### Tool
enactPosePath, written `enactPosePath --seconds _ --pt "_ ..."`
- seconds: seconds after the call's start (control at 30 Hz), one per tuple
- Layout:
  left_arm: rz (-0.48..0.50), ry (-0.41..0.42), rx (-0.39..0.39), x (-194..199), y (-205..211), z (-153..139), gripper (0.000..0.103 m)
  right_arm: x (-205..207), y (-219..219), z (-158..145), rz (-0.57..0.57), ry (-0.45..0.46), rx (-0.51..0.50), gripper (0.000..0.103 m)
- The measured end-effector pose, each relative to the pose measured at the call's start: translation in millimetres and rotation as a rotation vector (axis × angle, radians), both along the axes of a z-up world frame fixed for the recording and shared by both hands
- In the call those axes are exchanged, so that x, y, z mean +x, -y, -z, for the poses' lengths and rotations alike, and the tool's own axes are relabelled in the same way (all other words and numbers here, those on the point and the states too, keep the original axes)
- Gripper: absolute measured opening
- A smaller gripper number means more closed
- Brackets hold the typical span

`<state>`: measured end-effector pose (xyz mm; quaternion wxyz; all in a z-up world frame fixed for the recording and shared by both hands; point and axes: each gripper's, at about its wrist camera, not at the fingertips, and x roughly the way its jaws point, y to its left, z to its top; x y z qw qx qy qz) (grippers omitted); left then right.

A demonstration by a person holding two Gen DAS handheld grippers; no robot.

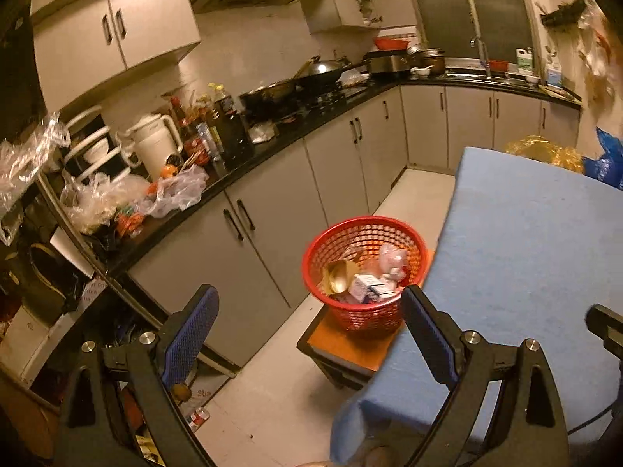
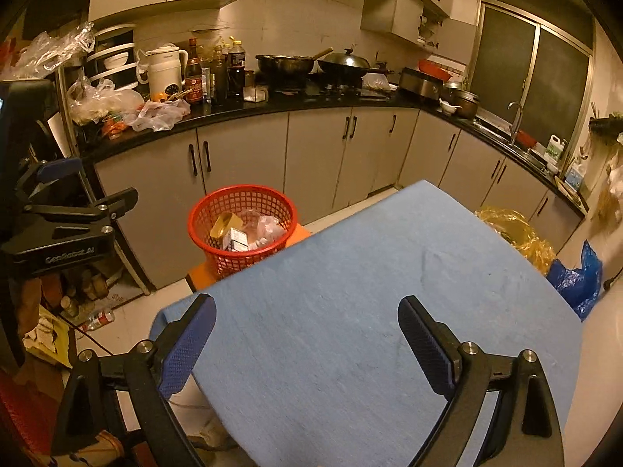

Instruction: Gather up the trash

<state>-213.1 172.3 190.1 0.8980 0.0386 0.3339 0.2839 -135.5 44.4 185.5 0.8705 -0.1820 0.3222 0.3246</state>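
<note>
A red mesh basket (image 1: 364, 268) stands on an orange stool (image 1: 342, 340) beside the blue-covered table (image 1: 525, 253). It holds a small carton (image 1: 366, 286), a gold wrapper and crumpled plastic. It also shows in the right wrist view (image 2: 241, 227). My left gripper (image 1: 309, 303) is open and empty, held above the floor just short of the basket. My right gripper (image 2: 307, 313) is open and empty above the table (image 2: 350, 292). The left gripper also shows at the left edge of the right wrist view (image 2: 66, 210).
A black counter (image 2: 272, 107) with bottles, a white jug, pans and plastic bags runs along grey cabinets. A yellow plastic bag (image 2: 518, 233) and a blue bag (image 2: 580, 276) lie past the table's far corner. A bottle (image 2: 99, 319) lies on the floor at left.
</note>
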Motion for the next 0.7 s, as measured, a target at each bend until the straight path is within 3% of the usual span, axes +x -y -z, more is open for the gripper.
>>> enactPosePath --seconds 0.23,0.7 --pt "0.032 -0.009 -0.007 -0.4 33.7 1.9 0.094 -2.8 20.2 -0.3 -0.016 0.009 0.008 0.097" --pt "-0.021 -0.054 -0.061 1.5 41.4 20.1 0.094 -2.8 28.9 6.1 -0.062 0.008 -0.021 0.097"
